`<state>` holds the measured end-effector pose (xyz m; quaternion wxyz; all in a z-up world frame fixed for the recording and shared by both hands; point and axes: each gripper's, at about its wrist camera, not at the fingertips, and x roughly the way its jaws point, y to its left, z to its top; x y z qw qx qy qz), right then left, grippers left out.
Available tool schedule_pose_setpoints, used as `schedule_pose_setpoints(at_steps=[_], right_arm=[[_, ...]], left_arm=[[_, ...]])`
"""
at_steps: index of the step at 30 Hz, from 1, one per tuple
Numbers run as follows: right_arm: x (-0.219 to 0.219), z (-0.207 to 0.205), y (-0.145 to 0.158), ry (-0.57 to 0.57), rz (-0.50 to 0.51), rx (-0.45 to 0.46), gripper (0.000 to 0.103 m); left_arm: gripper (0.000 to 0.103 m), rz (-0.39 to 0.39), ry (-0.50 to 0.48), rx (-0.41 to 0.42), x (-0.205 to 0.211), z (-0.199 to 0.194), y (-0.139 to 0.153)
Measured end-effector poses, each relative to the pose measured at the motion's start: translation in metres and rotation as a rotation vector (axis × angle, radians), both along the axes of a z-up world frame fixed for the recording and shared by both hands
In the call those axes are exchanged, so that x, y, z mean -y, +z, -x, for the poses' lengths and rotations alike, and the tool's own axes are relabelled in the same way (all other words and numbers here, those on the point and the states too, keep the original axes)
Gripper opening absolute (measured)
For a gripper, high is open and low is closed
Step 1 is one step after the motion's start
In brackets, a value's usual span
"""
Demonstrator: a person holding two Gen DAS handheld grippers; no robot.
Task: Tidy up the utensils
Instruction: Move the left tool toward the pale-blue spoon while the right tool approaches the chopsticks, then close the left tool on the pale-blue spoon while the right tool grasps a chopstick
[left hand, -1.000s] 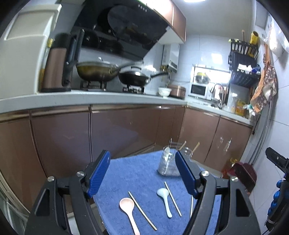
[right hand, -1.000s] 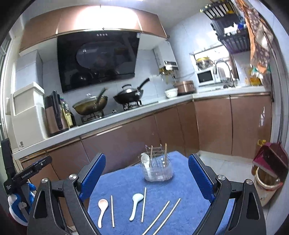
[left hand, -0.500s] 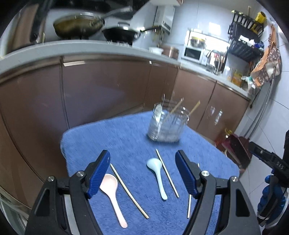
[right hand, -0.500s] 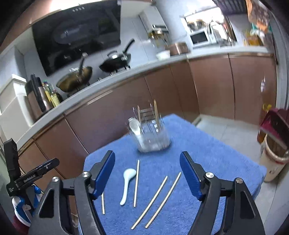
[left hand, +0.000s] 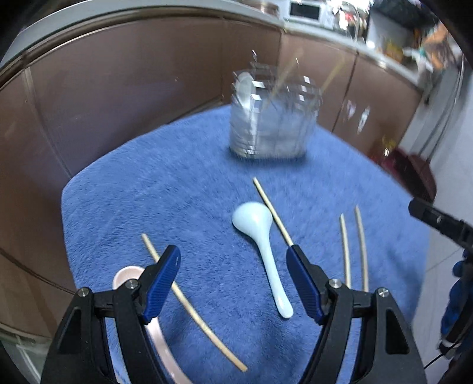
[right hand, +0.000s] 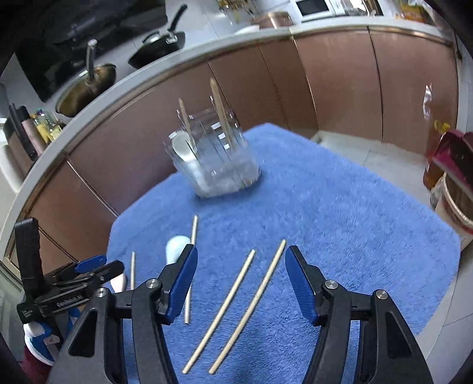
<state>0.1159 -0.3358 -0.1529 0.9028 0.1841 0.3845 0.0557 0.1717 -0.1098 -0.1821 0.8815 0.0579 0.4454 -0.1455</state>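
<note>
Right claw was nearest: two chopsticks lay between its jaws, long axis toward 1 o'clock. Jaws had just been closing, nothing gripped. Left claw gaped empty, blue spoon ahead. Holder sat at 12 on the desk.

Brown cabinets, black wok, microwave, blue towel
</note>
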Motion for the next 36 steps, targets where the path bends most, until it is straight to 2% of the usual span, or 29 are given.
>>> schedule_pose_setpoints(at_steps=[5, 15, 21, 27, 30, 36], right_arm=[[0.003, -0.012, -0.022, 0.013, -0.003, -0.050, 0.062], [0.000, -0.034, -0.052, 0.034, 0.012, -0.159, 0.059], [-0.002, -0.043, -0.056, 0.046, 0.015, -0.180, 0.058], [-0.006, -0.051, -0.059, 0.063, 0.031, -0.209, 0.056], [-0.007, -0.055, -0.062, 0.065, 0.037, -0.223, 0.055], [-0.007, -0.063, -0.064, 0.073, 0.054, -0.249, 0.050]], left_arm=[[0.072, -0.073, -0.039, -0.050, 0.021, -0.015, -0.028], [0.072, -0.177, -0.046, -0.084, 0.040, -0.046, -0.047], [0.071, -0.258, -0.077, -0.079, 0.054, -0.056, -0.055], [0.070, -0.300, -0.097, -0.081, 0.062, -0.061, -0.061], [0.068, -0.309, -0.102, -0.081, 0.063, -0.062, -0.063], [0.056, -0.330, -0.122, -0.087, 0.069, -0.063, -0.065]])
